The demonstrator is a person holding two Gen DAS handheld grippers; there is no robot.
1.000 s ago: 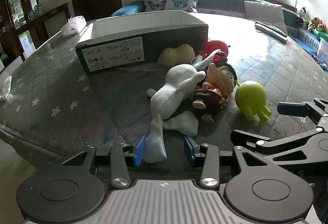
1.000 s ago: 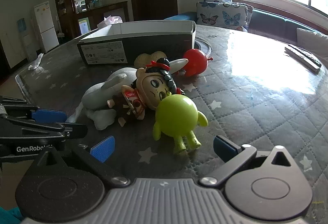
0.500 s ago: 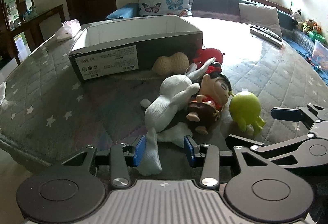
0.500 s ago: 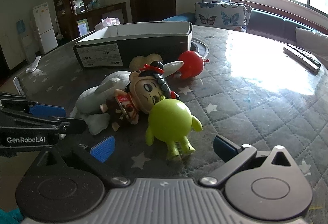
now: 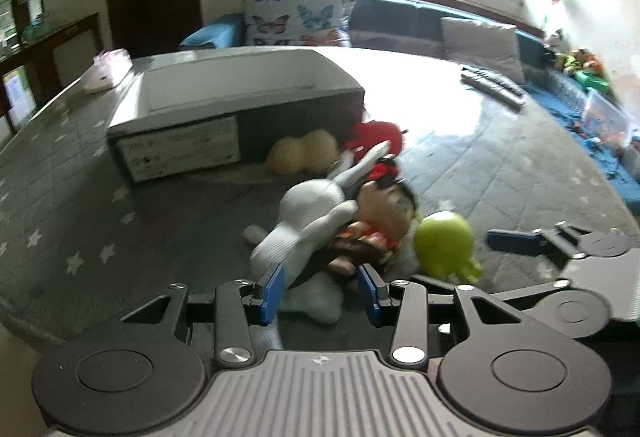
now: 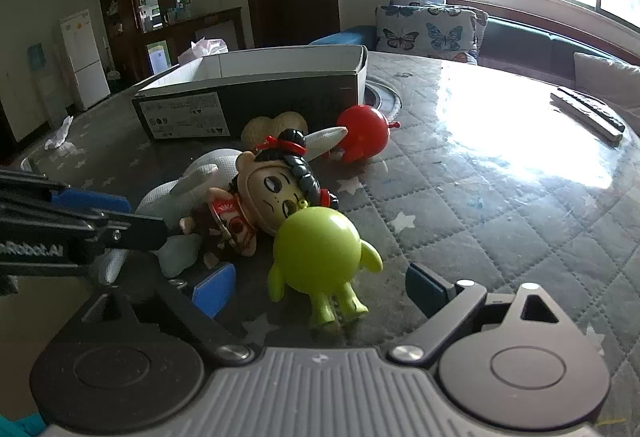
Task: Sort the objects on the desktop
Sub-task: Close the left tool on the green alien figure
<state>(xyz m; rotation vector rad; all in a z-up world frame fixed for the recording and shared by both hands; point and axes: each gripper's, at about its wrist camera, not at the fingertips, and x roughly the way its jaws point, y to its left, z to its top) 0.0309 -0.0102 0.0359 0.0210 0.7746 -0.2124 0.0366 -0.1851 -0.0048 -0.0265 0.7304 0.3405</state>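
One white fabric rabbit plush [image 5: 308, 233] near the tabletop's front edge, long axis slanting from ears by the open dark cardboard box [image 5: 236, 109] toward the spread-fingered left gripper [image 5: 320, 291]; one lime-green plastic figure [image 6: 320, 249] upright between the released right gripper's [image 6: 320, 291] fingers.

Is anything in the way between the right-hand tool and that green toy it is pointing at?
Nothing visible. The green toy lies on the table right ahead of the open right gripper, its legs already between the fingers. The doll leans against its far side, not in the path.
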